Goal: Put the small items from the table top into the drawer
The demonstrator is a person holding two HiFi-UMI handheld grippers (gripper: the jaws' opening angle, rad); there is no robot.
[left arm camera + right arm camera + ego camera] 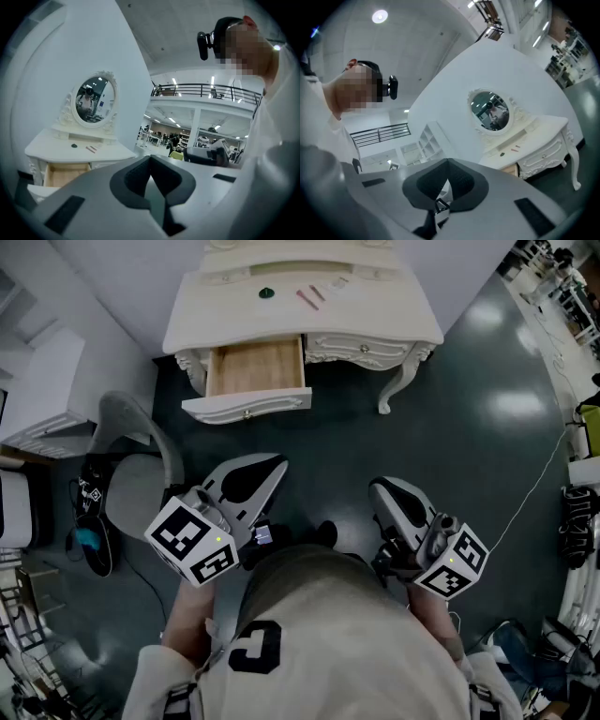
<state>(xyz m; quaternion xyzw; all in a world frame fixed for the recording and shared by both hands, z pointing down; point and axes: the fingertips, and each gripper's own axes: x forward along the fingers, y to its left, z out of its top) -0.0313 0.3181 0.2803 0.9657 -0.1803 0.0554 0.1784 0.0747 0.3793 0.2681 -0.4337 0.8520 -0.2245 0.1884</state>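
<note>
- The white counter (pixel 394 310) stands at the upper middle of the head view. It is well apart from both grippers, which hang low in the frame by the person's body. I judge that no item is in the drawer yet.
- The drawer (pixel 255 367) is pulled out under the counter's left part and shows bare wood inside (it juts toward the person, so a careless approach could knock it shut).
- The left gripper (pixel 277 467) and right gripper (pixel 382 491) both have their jaws pressed together with nothing between them. If they arrive like that, they would shove items rather than pick them up.
- The round dark item (pixel 266 293) sits on the counter top and could skid away if nudged.
- The thin pink sticks (pixel 311 296) lie flat just beside it. The gripper could slip on them, or lift both and drop one outside the drawer.
</note>
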